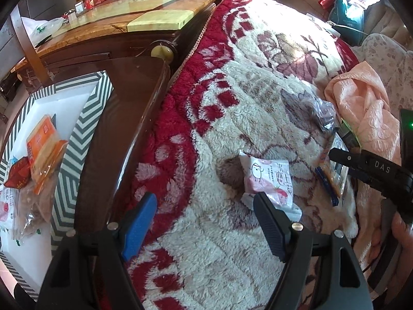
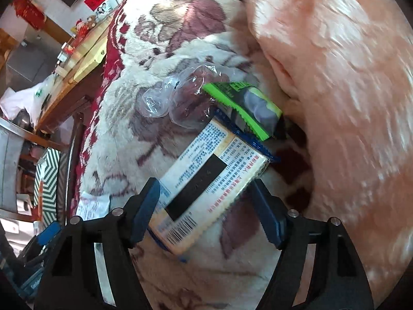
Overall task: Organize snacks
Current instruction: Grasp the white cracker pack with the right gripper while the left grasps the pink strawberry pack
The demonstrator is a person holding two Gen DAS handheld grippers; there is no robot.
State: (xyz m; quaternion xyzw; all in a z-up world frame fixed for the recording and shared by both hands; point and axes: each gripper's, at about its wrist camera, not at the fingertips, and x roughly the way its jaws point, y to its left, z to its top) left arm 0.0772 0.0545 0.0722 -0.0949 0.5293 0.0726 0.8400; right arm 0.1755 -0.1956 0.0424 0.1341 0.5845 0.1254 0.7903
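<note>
Your right claw gapes wide around the yellow snack packet on the blanket, your left claw open and empty near the pink packet; close off-centre and I'd expect the slick wrapper to skid away.

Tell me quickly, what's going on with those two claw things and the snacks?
Left hand-held gripper open, empty, near pink-white packet. Right hand-held gripper open, straddling yellow snack pack, not clamped. Green packet overlaps its far end.
</note>
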